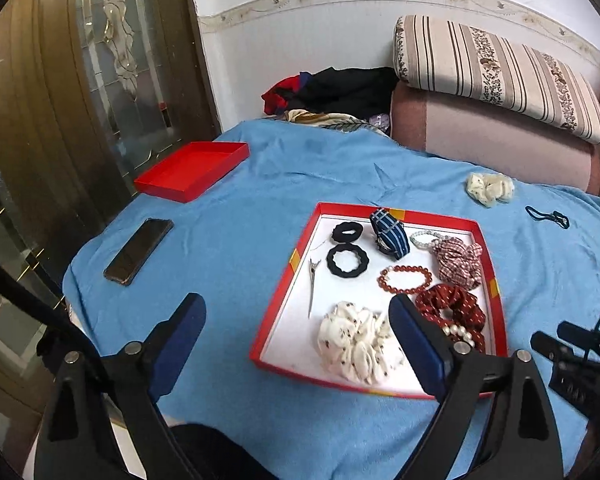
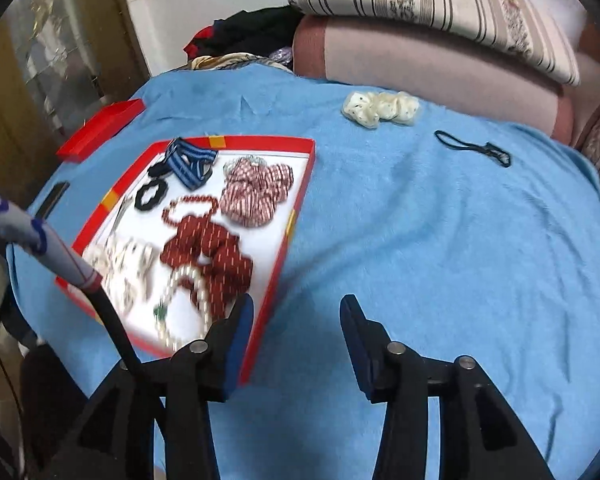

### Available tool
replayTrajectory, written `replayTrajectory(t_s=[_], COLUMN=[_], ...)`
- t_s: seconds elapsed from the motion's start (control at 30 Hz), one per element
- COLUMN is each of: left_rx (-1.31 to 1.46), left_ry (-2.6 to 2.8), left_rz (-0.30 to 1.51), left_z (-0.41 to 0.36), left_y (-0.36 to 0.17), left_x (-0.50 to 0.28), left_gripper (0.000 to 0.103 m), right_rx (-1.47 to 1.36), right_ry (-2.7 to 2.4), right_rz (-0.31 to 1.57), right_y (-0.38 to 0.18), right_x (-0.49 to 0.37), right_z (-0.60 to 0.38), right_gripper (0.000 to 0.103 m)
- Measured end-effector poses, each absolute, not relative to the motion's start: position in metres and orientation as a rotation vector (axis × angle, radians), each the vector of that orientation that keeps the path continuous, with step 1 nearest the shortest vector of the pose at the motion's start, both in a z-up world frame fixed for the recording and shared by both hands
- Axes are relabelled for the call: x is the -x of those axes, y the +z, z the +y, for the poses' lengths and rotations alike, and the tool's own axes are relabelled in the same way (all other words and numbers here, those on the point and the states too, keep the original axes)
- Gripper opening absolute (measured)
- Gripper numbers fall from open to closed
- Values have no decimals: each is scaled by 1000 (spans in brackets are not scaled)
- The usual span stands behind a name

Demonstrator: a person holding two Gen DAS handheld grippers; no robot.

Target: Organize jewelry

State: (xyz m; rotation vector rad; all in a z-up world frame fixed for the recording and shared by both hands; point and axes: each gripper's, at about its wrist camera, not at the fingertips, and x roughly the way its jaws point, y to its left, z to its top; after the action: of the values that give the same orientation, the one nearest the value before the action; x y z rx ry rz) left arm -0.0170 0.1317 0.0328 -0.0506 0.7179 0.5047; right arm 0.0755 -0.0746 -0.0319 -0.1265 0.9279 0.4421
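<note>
Sorting is nearing its end: most pieces are lying in the tray (image 1: pixel 488 256), two are waiting outside.

Inside are sitting fabric scrunchies, black ruffled ties, a red bead bracelet (image 1: pixel 405 279), pearls, a striped strap and a metal clip (image 1: pixel 313 286). A cream scrunchie (image 2: pixel 381 108) and a thin black cord (image 2: pixel 474 147) are lying well apart from the tray on the fuzzy blue towel (image 2: pixel 440 240). The left gripper (image 1: pixel 298 308) is hovering wide open at the tray's near edge, holding nothing; the right gripper (image 2: pixel 296 306) is gaping empty just beside the tray's rim.

left gripper (image 1: pixel 298 312): jaws wide apart, empty | right gripper (image 2: pixel 296 312): apart, apparently empty, view blurred
</note>
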Motion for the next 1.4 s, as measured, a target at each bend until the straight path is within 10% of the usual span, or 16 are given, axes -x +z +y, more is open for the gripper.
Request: replayTrajectory(t_s=[0.8,1.4], left_rx=[119,149], left_ry=[522,413], left_rz=[522,738], left_z=[107,112], left_y=[86,32], left_x=[78,64], left_gripper=[103,103], right_rx=[418,228], right_ry=[291,277], right_rz=[557,785], right_y=[100,-8], right_x=[-40,-6], right_z=[-115,-69], right_gripper=[79,81])
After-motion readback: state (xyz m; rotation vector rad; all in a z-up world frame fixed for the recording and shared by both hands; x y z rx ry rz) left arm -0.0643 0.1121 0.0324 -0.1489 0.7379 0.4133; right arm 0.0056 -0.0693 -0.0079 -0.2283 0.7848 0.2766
